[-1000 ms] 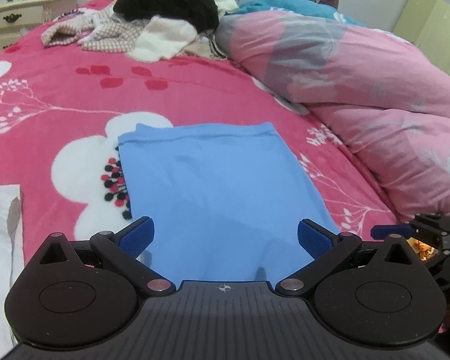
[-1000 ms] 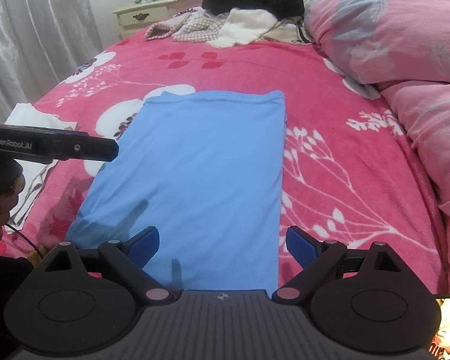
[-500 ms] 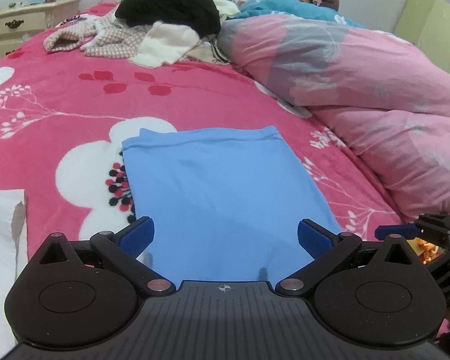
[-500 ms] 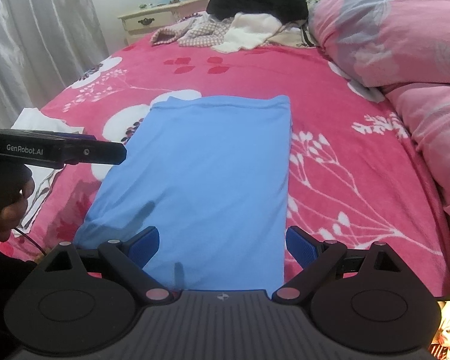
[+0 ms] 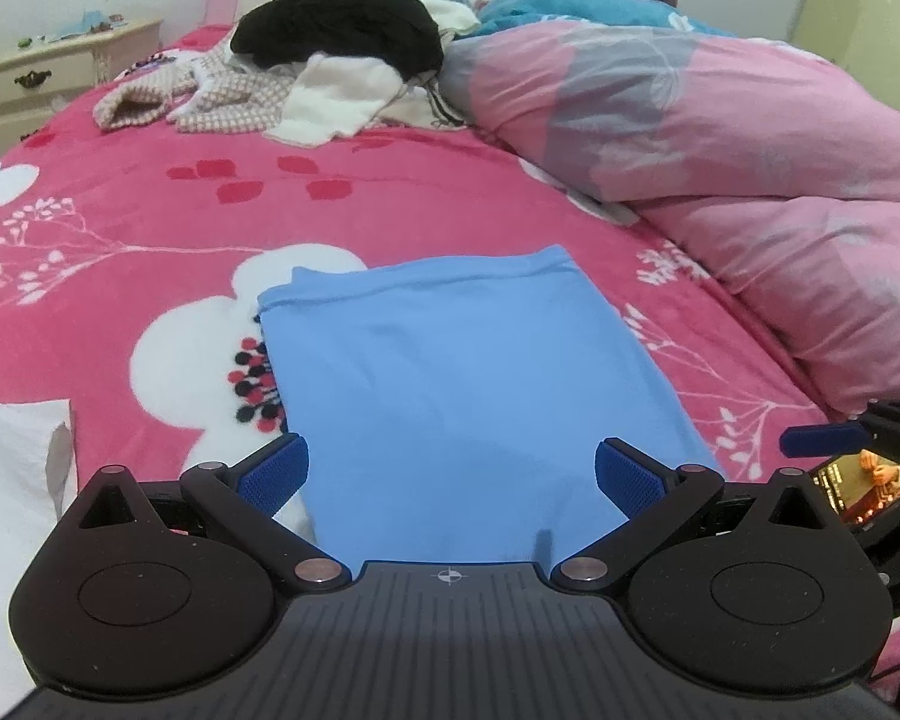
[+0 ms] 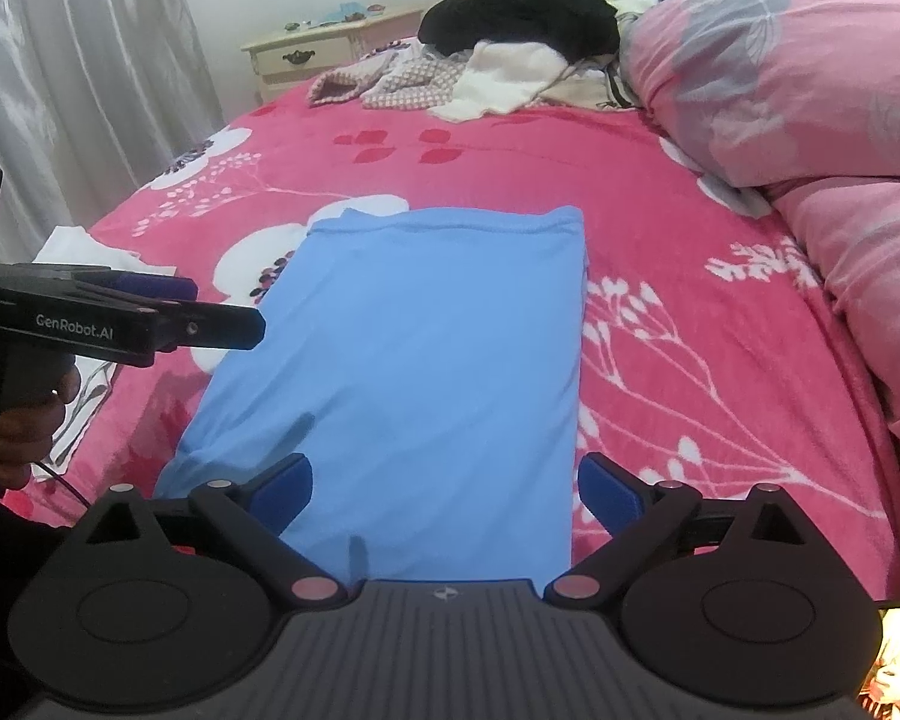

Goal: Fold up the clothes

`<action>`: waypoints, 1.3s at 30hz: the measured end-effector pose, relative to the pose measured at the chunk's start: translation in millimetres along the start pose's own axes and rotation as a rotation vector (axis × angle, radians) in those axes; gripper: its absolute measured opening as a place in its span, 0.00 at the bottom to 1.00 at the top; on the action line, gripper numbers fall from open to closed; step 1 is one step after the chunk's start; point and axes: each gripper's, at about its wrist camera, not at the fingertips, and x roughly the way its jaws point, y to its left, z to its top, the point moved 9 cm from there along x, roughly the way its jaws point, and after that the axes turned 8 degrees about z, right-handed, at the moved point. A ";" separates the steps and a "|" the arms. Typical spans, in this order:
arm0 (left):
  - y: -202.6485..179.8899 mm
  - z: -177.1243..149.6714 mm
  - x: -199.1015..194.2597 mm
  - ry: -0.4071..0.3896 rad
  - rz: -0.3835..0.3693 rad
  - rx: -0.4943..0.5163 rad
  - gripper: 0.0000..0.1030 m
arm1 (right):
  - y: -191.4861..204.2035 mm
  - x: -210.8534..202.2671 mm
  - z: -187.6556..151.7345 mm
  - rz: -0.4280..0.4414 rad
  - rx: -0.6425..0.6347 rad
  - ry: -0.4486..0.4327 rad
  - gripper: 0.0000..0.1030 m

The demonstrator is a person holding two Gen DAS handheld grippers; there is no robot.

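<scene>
A light blue garment [image 5: 462, 384] lies folded into a flat rectangle on the pink floral bedspread [image 5: 150, 204]. My left gripper [image 5: 450, 474] hovers open over its near end, with nothing between the blue pads. In the right wrist view the same garment [image 6: 426, 360] stretches away from my right gripper [image 6: 444, 492], which is also open and empty above the near edge. The left gripper [image 6: 210, 306] shows side-on at the garment's left edge, held by a hand [image 6: 24, 438]. The right gripper [image 5: 828, 441] peeks in at the far right of the left wrist view.
A heap of black, white and checked clothes [image 5: 330, 72] sits at the head of the bed. A bulky pink duvet [image 5: 720, 180] fills the right side. White cloth [image 5: 12, 480] lies at the left edge. A cream nightstand [image 5: 42, 78] and grey curtain [image 6: 78, 90] stand beyond.
Both views have tipped up slightly, so the bed and garment sit a little lower in frame. The garment has not moved and both grippers stay open.
</scene>
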 end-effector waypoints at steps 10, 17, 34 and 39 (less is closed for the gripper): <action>-2.5 -5.6 4.6 0.038 -0.021 0.008 1.00 | 2.5 1.3 -1.8 0.007 -0.004 0.021 0.95; -2.1 -11.1 10.4 0.074 -0.020 0.001 1.00 | 3.2 2.4 -1.9 0.013 0.000 0.030 0.95; -11.7 2.4 33.4 0.090 0.055 0.042 0.74 | -7.9 4.3 2.7 -0.036 -0.038 0.003 0.39; -18.0 4.7 49.9 0.139 0.120 0.080 0.58 | -8.0 12.1 9.1 -0.040 -0.073 -0.017 0.38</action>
